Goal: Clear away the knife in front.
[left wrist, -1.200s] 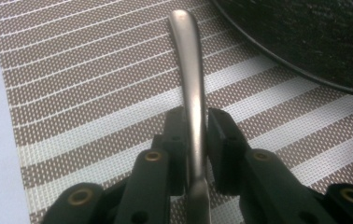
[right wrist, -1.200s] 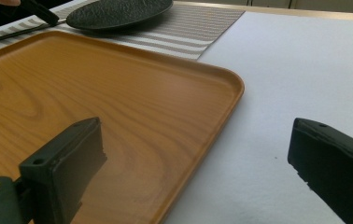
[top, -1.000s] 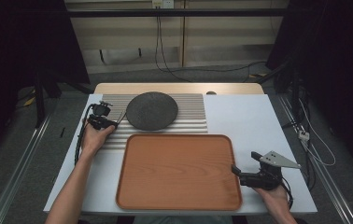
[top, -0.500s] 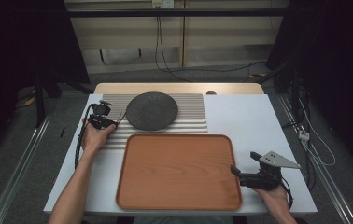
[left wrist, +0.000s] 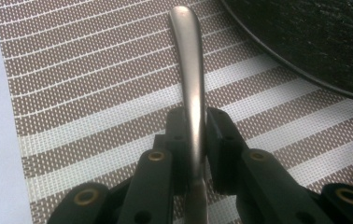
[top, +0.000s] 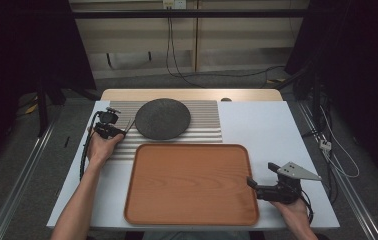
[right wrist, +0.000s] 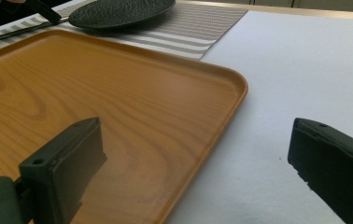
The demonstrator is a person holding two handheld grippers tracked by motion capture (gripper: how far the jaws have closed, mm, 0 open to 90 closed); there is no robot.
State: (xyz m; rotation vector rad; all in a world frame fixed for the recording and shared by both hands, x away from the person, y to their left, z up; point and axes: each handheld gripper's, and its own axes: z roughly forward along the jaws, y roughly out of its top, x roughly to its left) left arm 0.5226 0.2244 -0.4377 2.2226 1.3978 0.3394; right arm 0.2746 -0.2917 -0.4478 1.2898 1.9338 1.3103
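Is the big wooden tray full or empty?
Empty. The wooden tray shows only bare wood grain from rim to rim in the high view, and the right gripper view shows the same bare surface.

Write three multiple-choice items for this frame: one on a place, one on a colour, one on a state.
1. Where does the dark round plate lie?
A. on the striped placemat
B. on the wooden tray
C. on the floor

2. What colour is the tray?
A. blue
B. orange-brown wood grain
C. white

3. What is the left hand-held gripper doing?
A. standing wide open over the tray
B. clamping the plate's rim
C. shut on a metal utensil handle

Answers:
1 A, the high view shows the plate resting on the stripes behind the tray.
2 B, the grain shows in the right gripper view.
3 C, the left gripper view shows both jaws pressed against the handle above the placemat.
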